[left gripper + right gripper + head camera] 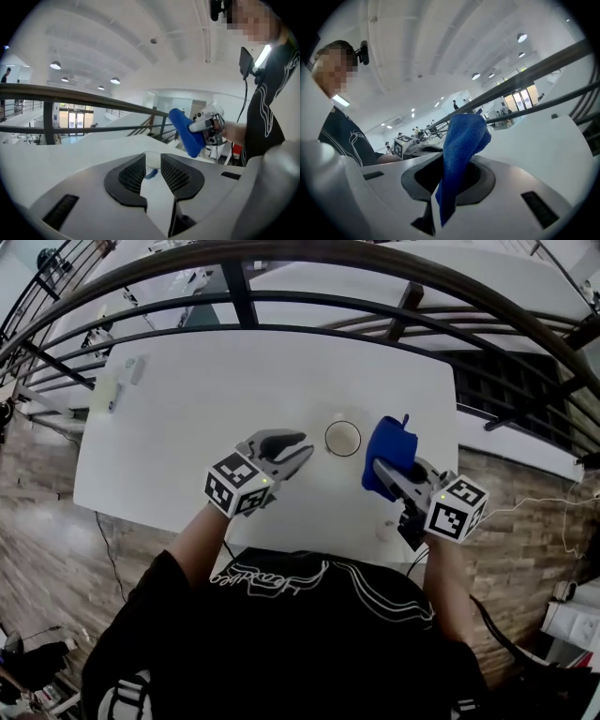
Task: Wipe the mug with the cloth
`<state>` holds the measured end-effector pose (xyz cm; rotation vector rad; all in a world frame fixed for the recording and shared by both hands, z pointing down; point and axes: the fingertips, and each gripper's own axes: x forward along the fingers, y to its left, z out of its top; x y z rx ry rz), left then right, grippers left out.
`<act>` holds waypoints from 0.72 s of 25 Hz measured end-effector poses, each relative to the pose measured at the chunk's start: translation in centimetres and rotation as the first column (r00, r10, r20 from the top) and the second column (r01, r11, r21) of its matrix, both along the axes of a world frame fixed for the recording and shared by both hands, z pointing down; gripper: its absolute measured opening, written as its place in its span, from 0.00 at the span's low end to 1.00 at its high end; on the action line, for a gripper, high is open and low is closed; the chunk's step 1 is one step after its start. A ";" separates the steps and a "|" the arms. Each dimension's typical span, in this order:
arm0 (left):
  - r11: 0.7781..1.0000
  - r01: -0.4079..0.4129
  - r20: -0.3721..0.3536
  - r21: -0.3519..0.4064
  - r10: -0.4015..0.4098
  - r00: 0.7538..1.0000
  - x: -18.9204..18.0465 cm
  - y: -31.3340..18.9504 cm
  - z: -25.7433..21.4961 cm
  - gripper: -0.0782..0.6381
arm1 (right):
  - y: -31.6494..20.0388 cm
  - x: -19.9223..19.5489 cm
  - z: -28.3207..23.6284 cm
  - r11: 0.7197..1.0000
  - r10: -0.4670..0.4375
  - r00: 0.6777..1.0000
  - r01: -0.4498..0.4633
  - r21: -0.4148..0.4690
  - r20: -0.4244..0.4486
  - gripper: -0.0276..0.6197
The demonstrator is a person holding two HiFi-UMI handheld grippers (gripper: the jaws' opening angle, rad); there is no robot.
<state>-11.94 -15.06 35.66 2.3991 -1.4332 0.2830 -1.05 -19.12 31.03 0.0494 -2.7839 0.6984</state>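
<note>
In the head view a white mug [343, 438] stands upright on the white table [206, 418], between my two grippers. My left gripper [300, 454] lies just left of the mug, jaws apart with nothing in them. In the left gripper view [152, 171] part of the mug [151, 157] shows through the gap, a little beyond the tips. My right gripper [380, 468] is to the mug's right, shut on a blue cloth [389, 454]. The cloth [461, 145] stands bunched up out of its jaws [447, 180] and is seen from the left gripper view too [185, 131].
A few small items [127, 381] lie at the table's far left corner. A dark metal railing [281, 310] runs along the far edge. Brick floor [37, 512] lies to the left and right of the table. The person's torso is at the near edge.
</note>
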 end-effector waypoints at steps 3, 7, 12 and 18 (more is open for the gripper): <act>0.998 -0.010 -0.092 0.060 0.015 0.996 3.0 3.3 -5.2 0.17 | 4.3 1.3 -3.4 0.997 -0.036 0.998 0.033 0.071 0.044 0.13; 0.991 -0.082 -0.173 0.104 0.099 0.980 7.1 6.9 -11.3 0.12 | 8.2 2.7 -7.4 0.991 -0.064 0.994 0.053 0.127 0.084 0.13; 0.979 -0.113 -0.089 0.169 0.130 0.988 8.9 9.1 -14.8 0.12 | 11.2 3.3 -10.0 0.986 -0.064 0.990 0.043 0.161 0.125 0.13; 0.971 -0.133 -0.084 0.198 0.152 0.985 9.2 8.7 -16.9 0.12 | 11.3 2.9 -11.1 0.993 -0.021 0.990 0.004 0.121 0.137 0.13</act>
